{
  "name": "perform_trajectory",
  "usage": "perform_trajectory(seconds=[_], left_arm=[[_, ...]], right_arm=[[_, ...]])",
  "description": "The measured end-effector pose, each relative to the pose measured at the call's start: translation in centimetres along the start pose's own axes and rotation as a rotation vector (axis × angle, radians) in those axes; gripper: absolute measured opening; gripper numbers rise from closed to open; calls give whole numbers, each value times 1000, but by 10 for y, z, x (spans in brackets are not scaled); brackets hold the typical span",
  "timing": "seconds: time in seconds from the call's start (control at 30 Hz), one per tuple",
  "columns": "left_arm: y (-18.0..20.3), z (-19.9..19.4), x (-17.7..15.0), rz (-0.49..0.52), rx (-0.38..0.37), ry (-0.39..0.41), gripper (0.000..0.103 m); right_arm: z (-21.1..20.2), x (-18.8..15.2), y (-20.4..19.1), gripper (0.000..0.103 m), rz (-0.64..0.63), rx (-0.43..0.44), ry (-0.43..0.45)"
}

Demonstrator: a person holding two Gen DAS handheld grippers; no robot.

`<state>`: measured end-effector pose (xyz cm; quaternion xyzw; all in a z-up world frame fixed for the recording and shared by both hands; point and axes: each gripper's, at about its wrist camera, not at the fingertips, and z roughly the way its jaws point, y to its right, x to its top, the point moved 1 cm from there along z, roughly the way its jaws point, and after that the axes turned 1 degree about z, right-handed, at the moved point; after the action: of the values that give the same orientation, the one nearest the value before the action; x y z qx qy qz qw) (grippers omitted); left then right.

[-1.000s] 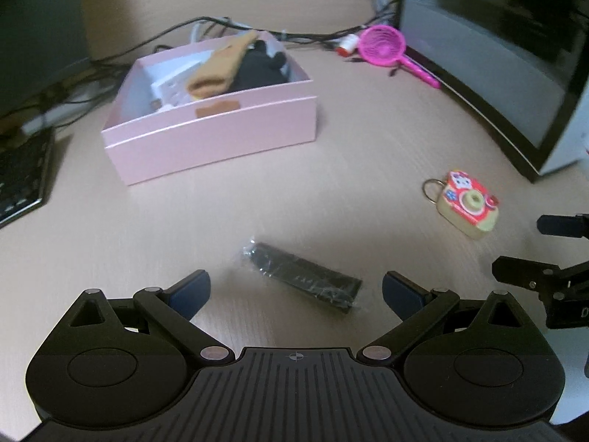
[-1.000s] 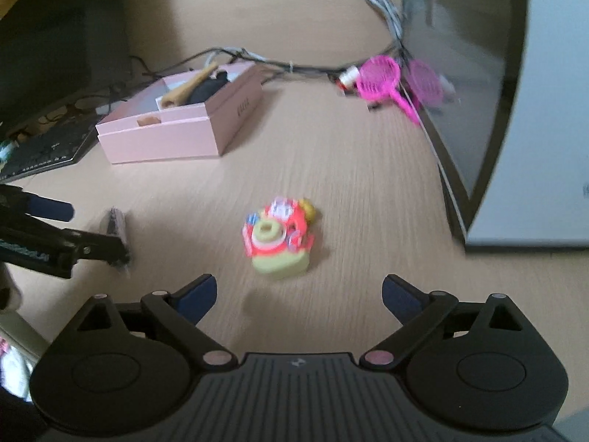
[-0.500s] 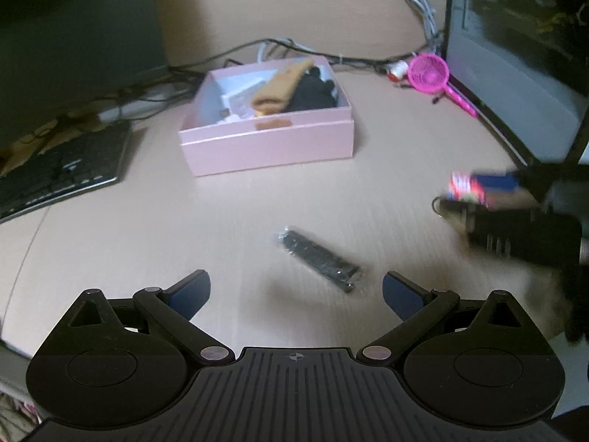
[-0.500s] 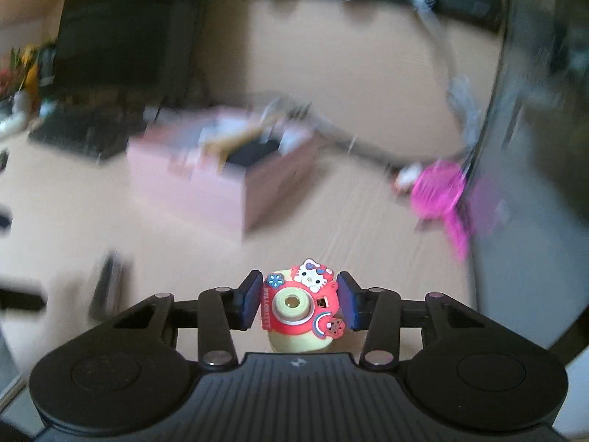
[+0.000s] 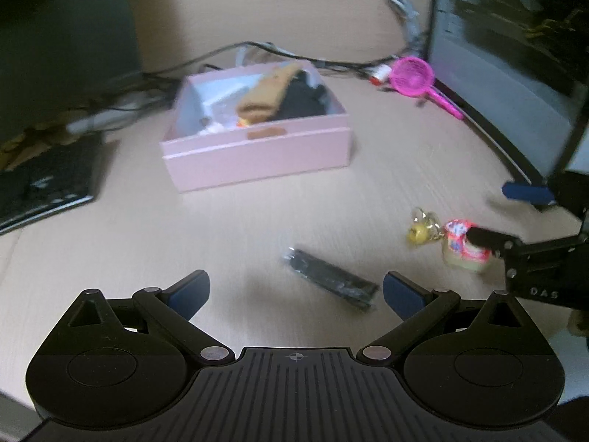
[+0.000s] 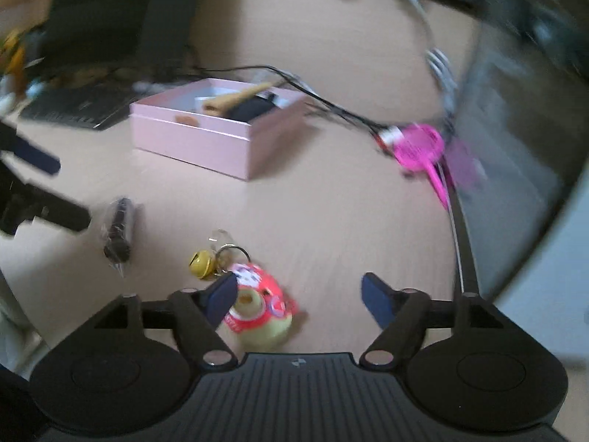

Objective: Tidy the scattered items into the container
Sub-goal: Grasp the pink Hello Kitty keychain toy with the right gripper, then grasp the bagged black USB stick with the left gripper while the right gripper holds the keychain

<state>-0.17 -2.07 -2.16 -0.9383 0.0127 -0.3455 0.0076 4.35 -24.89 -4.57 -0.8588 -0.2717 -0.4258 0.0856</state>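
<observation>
Take the pink box (image 5: 257,162) as your landmark: everything loose lies on the near side of it, on the bench (image 5: 147,243).

Your right gripper (image 6: 298,294) is the one that matters now. Its jaws are opening, and the toy camera (image 6: 257,313) sits between them but off-centre, hard against the left pad while the right pad stands well clear. Nothing pinches it; it looks to be lying loose on the bench, tipped, with its key ring and yellow bell (image 6: 200,263) trailing off toward the box. From the left wrist view the same toy (image 5: 462,248) lies right of the box's near wall, with the right gripper's finger across it.

Your left gripper (image 5: 294,289) has its jaws spread wide and empty. The black packet (image 5: 331,276) lies just ahead of them, nearer the right pad, between you and the box. Its long axis runs on a slant, far end toward the box, near end toward your right pad, so it lies neither squarely across nor along the jaw line.

By my reading, the toy belongs to your right hand and the packet to your left. To retake the toy, you would likely need to shift the right jaws leftward, toward the bell, until it sits centred. The pink strainer (image 6: 419,147) lies well right of the box, nearer your right hand.
</observation>
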Motion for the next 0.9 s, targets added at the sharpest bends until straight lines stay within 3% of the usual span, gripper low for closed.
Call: perform_trajectory(seconds=[0.17,0.37,0.53,0.77,0.8,0.83,0.9], left_arm=[[4,11,-6,112,-140,4,103],[7,36,-5,229,-163,38,103],[6,57,-6,299,-224,45,103],[6,69,-6,301,-239,55,102],[5,70,-5,291,-238,52,100],[5,70,-5,283,-233,48,86],[5,68,-5,271,-238,38,85]], right_arm=[[-9,-11,-3,80,110,-91,-24],[-27,-16,-8,85,185,-90,-40],[-33,-21,-18,85,163,-91,-80],[-28,-13,-24,86,170,-55,-68],[-24,-10,-26,87,167,-44,-66],[-19,-8,-28,88,165,-35,-67],[-7,-3,-30,88,172,-25,-77]])
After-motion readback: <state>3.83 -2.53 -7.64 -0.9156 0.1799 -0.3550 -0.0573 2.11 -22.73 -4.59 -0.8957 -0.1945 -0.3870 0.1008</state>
